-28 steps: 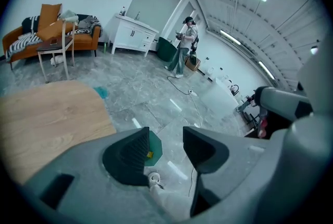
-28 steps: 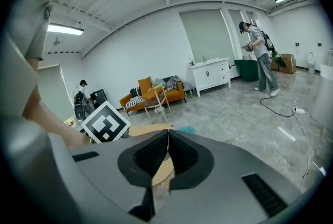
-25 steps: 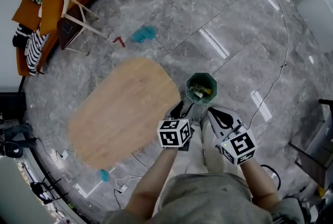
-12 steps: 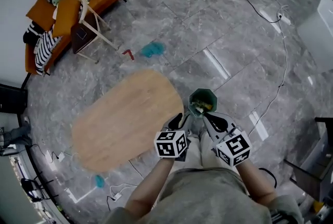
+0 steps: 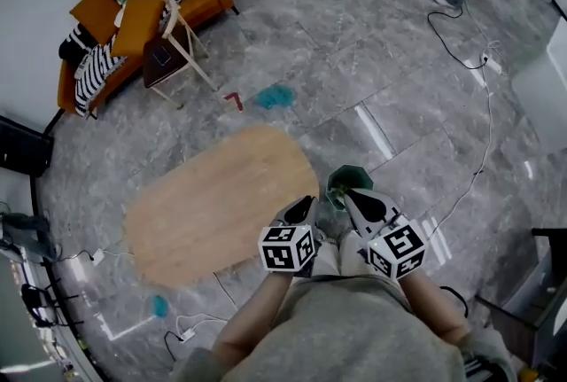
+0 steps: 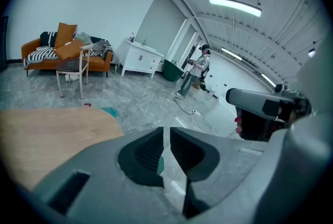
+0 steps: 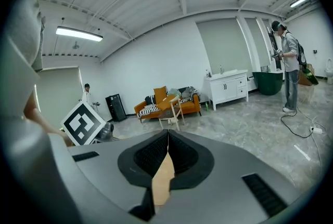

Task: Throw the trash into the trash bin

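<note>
Left gripper: jaws have just been closing, now a narrow slit, nothing between them. Right gripper: jaws together, empty. Green trash bin stands on the floor just beside the wooden table, partly hidden behind the 2 gripper tips.

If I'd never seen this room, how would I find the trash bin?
Look for the big oval wooden table in the middle of the grey stone floor. In the head view, the trash bin stands on the floor just off the table's right end. It is the only dark green, open-topped tub beside the table.
</note>
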`<state>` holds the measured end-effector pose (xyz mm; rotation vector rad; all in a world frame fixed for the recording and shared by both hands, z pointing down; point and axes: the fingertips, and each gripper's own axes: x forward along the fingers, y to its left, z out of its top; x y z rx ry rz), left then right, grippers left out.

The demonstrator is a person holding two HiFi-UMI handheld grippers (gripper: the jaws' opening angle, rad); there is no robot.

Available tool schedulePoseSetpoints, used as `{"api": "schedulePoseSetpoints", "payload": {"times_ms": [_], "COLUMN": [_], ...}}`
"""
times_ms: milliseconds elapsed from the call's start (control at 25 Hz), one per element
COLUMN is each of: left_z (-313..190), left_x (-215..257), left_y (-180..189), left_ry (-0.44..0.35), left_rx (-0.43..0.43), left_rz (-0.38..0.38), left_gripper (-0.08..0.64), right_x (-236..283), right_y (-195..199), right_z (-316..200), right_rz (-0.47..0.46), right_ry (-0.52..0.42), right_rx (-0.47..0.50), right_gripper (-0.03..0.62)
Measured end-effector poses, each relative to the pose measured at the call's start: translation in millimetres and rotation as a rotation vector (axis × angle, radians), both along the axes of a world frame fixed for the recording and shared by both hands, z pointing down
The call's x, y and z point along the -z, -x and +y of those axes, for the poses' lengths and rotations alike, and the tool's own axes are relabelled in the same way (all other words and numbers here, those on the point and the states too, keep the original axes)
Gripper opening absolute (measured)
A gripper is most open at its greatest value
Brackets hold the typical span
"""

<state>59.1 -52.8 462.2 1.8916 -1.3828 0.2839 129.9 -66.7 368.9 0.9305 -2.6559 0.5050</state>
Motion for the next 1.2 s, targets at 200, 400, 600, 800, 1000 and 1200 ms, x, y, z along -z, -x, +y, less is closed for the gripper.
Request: {"api": "schedulePoseSetpoints", "payload": {"times_ms": [200, 400, 600, 800, 1000, 1200], "left_z": [3, 15, 19, 28, 39, 49], "left_x": [20, 36, 53, 61, 66, 66], "left_y": [11, 23, 42, 60, 76, 86], "left_ry": [-0.039, -0.069, -0.113, -0.145, -0.163, -0.164], "left_rx": [0.025, 0.039, 0.063, 0.115, 0.147, 0.174], "left_rz": [-0.018, -0.036, -0.049, -0.050, -0.051, -0.042], "left_gripper": [0.032, 0.017, 0.011, 0.011, 0.011, 0.011], "right_x": [18, 30, 40, 50, 56, 52], "right_y": [17, 38, 58, 69, 79, 85], "right_z": [4, 21, 32, 42, 46, 52], "right_rz": [-0.020, -0.040, -0.060, -0.077, -0.091, -0.094], "right_ry": [-0.027, -0.036, -0.046, -0.073, -0.096, -0.093], "right_rx": [0.045, 0.108, 0.154, 0.183, 0.197, 0.214], "right_gripper": [0.009, 0.009, 0.009, 0.008, 0.009, 0.008]}}
